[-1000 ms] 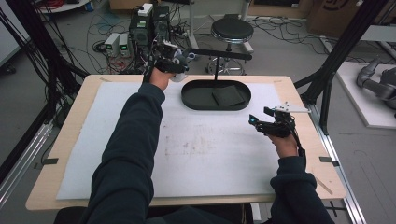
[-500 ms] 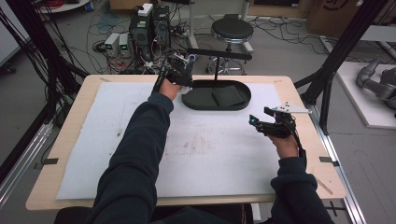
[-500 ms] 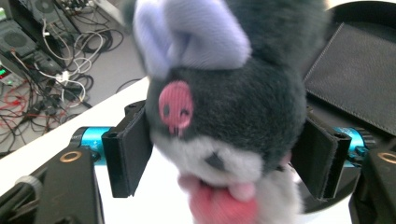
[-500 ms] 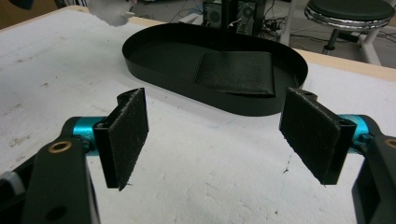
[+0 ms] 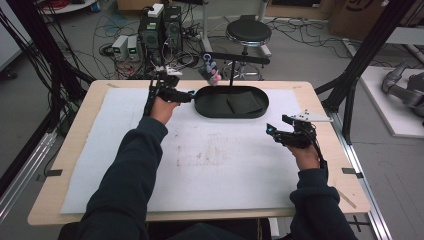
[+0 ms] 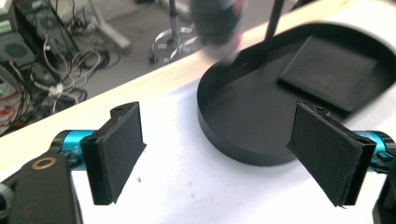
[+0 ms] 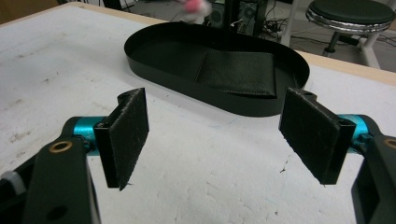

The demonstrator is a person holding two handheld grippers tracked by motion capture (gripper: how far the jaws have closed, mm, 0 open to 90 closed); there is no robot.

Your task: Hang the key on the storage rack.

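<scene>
- Left gripper view: the left claw (image 6: 222, 144) stands apart, its jaws having just been opening, with nothing between the pads, only white bench (image 6: 187, 186) cover.
- Just beyond it, a small charm (image 6: 217, 21) in pink and dark colours hangs blurred above the near end of the black tray (image 6: 233, 149).
- In the high view the charm (image 5: 212, 74) dangles by a blue ring from the bar of a thin stand (image 5: 240, 57).
- It looks light and soft and free to swing; I would pinch its body gently from the sides, not the ring.
- The stand's post and the tray wall crowd any low approach.
- A flat dark pouch (image 6: 329, 70) lies inside the tray, clear of the charm.
- The right claw (image 7: 215, 135) is also apart and empty, well away over the bench.
</scene>
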